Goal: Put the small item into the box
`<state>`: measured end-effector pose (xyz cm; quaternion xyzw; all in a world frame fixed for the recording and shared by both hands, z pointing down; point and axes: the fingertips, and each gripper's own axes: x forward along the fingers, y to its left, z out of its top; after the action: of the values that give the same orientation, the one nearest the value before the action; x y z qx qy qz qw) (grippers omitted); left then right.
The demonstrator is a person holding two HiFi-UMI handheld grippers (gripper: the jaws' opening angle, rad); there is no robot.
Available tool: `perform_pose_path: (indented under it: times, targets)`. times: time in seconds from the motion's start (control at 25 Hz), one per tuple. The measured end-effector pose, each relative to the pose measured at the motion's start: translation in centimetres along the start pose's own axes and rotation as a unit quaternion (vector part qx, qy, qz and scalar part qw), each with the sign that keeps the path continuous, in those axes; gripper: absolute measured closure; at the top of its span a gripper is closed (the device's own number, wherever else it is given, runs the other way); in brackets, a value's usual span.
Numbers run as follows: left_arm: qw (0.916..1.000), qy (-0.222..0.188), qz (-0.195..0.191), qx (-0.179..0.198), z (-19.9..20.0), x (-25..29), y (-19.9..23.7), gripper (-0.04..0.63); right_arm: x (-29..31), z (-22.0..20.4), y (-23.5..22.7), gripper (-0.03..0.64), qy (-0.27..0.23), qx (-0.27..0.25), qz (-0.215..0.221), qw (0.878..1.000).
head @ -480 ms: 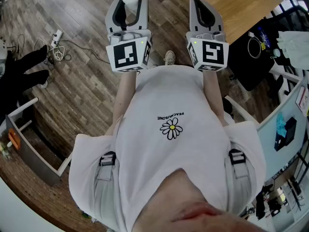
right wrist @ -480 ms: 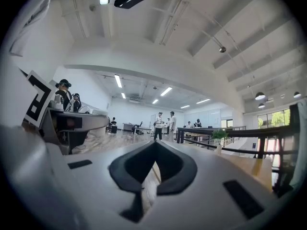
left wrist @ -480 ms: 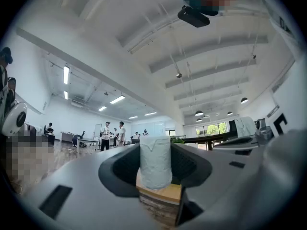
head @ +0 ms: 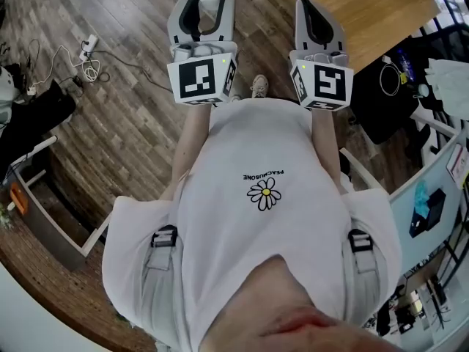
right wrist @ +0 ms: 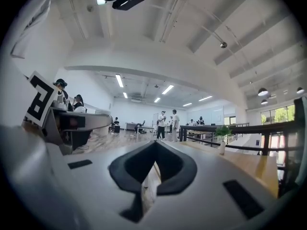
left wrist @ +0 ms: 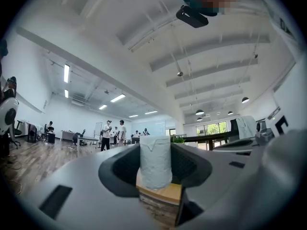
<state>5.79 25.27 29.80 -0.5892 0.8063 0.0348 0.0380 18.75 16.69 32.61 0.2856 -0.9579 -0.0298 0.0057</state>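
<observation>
The left gripper (head: 209,3) is clamped on the item (left wrist: 155,163), a stubby white cylinder standing upright between the pads, roughly centred. The right gripper (right wrist: 154,148) has its jaws together with nothing in them. Both are held up in front of the person's chest, pointing ahead toward 12 o'clock.

I can't spot a box for certain from here, so I'd say this is the carry. To do it well, keep the left gripper level so the cylinder doesn't tip out of the pads, and keep the squeeze steady, since round sides slip easily. Find the box first, come in over its opening, lower the item inside, and only then let the jaws part. The free gripper could steady the box if it slides.

A pale wooden table (head: 363,6) sits at 1 o'clock, well beyond the grippers. The floor (head: 124,108) is dark wood plank, with a power strip and loose cables (head: 86,53) at 10 o'clock. It's a big, bright open hall with strip lights, and a few people (left wrist: 112,131) are standing far off.
</observation>
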Motion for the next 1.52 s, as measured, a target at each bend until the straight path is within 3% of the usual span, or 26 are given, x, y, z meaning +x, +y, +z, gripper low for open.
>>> perform_pose_path:
  times: [0.24, 0.56, 0.8, 1.16, 1.52]
  targets:
    - [0.9999, 0.004, 0.001, 0.014, -0.6, 1.3, -0.1, 0.399, 0.8, -0.7, -0.7, 0.612, -0.009, 0.003, 0.012, 1.000]
    - [0.9996, -0.006, 0.026, -0.008, -0.9, 2.1, 1.7, 0.399, 2.2, -1.4, -0.4, 0.612, -0.008, 0.008, 0.037, 0.999]
    - [0.9994, -0.016, 0.023, -0.019, -1.4, 6.0, 3.3, 0.399, 5.6, -1.6, -1.5, 0.612, -0.007, 0.000, 0.036, 0.999]
    - [0.9994, -0.016, 0.000, -0.030, -3.1, 16.6, 10.0, 0.399, 17.6, -1.5, -2.7, 0.611, -0.003, 0.000, 0.015, 1.000]
    - [0.9979, 0.002, -0.056, -0.033, -4.0, 29.6, 18.8, 0.399, 33.0, 0.4, -2.7, 0.611, 0.002, 0.017, -0.016, 1.000]
